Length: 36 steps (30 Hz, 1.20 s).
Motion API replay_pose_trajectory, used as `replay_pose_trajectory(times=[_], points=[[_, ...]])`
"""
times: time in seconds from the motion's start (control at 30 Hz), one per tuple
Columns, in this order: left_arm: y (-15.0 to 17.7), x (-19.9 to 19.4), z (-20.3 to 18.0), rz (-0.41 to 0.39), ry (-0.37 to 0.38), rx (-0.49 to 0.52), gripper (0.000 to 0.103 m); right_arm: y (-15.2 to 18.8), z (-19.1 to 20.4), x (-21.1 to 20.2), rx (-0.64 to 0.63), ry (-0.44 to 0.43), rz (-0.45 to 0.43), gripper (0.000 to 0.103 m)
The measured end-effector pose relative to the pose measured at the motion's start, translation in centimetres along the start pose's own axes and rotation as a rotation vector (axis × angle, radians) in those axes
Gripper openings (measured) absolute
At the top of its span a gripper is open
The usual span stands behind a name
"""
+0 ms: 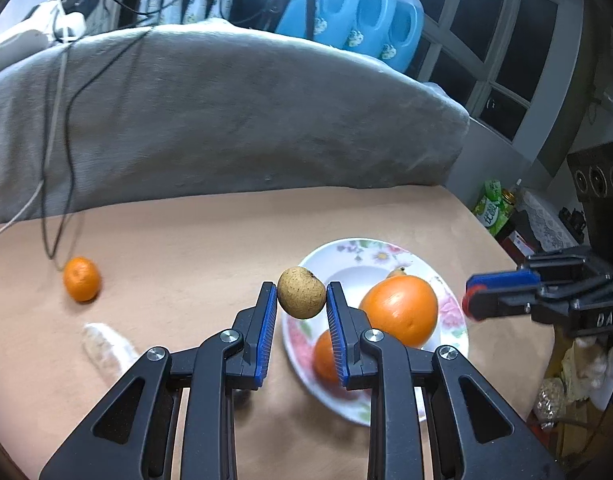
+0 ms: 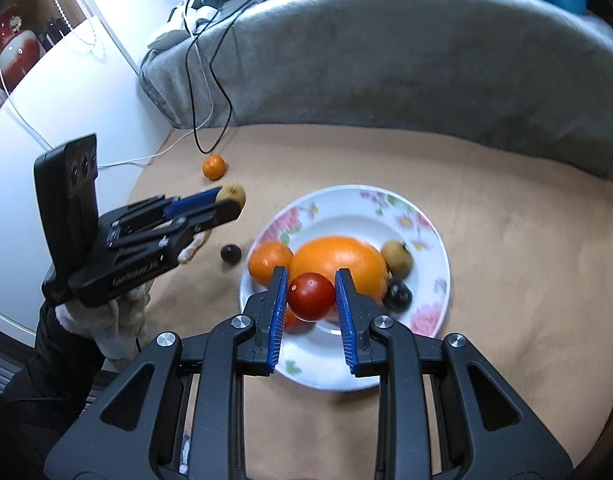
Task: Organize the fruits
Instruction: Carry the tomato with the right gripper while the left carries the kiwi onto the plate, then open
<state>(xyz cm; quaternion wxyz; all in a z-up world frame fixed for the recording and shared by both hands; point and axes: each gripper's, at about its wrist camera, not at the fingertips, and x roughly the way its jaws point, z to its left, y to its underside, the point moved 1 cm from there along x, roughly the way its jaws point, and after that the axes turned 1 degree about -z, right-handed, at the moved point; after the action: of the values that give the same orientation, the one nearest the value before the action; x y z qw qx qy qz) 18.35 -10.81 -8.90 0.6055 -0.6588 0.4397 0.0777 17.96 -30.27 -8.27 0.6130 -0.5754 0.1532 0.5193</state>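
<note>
left claw clamps a round, speckled tan-brown fruit at its sides, stem dimple facing up and right, held above the tan bench beside the floral white plate. right claw grips a glossy round red fruit over the plate, hiding part of the large orange behind it; motion blur softens details.
</note>
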Motion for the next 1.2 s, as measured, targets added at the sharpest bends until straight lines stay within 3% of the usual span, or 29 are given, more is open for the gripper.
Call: replay_pose_trajectory(times=[0.33,0.83,0.87,0.9,1.0,1.2], points=[[-0.3,2.1,-1.8,0.028,0.015,0.007,0.024,2.3,-1.0,0.2,0.009,0.006,0.016,0.025],[-0.5,1.9,-2.5,0.033,0.033,0.015,0.024,3.5,-1.1,1.3,-0.004,-0.001,0.041,0.026],[-0.5,1.9,-2.5,0.034,0.034,0.017,0.028,3.5,-1.0,1.3,-0.007,0.002,0.041,0.026],[-0.5,1.9,-2.6,0.033,0.035,0.019,0.035,3.5,-1.0,1.3,-0.005,0.001,0.04,0.029],[-0.5,1.7,-2.8,0.03,0.038,0.024,0.04,3.5,-0.9,1.1,-0.011,0.007,0.027,0.058],[-0.6,1.4,-2.8,0.024,0.037,0.016,0.059,3.4,-0.6,0.5,-0.031,0.021,-0.006,0.071]])
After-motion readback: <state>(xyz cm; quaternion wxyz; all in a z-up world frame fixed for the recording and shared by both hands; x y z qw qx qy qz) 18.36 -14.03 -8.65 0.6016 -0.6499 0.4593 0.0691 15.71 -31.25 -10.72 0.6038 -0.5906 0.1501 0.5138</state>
